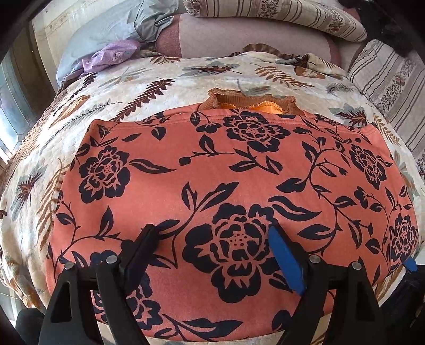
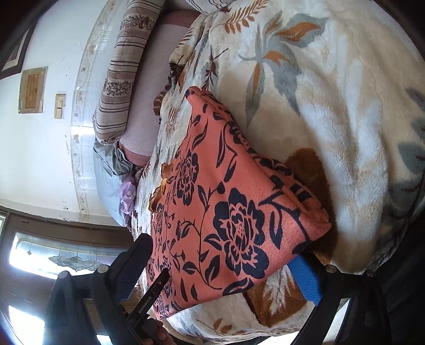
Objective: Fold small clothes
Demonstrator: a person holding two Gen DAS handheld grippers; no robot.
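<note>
Hovering wide open, my left gripper (image 1: 212,238) and right gripper (image 2: 225,252) straddle the floral garment (image 1: 225,191); left gripper's side (image 2: 151,302) reads "GenRobot.AI".

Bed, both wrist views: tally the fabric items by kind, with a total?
Coral floral garment: 1, lying flat on the blanket
Leaf-print plush blanket: 1
Striped pillows: 2
Light blue cloth: 1
Lilac floral cloth: 1
Total: 6
The orange piece at the garment's far edge may be part of it; cannot tell.
</note>
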